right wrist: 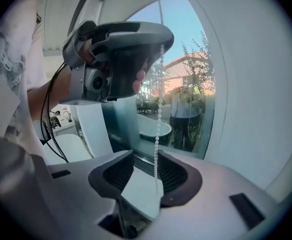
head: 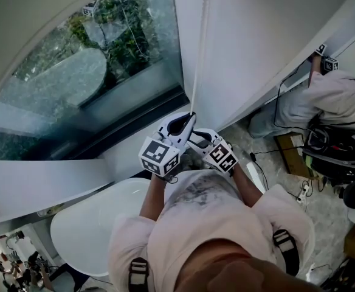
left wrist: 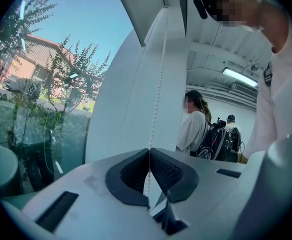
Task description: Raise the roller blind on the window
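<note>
A white bead chain hangs down beside the window glass, along a white wall panel. My left gripper is shut on the chain, which runs up from its closed pads. Just below it, my right gripper is open. The chain hangs loose between its dark pads and touches neither. In the right gripper view the left gripper is seen above, pinching the chain. A pale band across the upper left of the window may be the blind.
A white round table stands below my left arm, with the white sill beyond it. Another person works at the wall on the right. Cables and boxes lie on the floor there.
</note>
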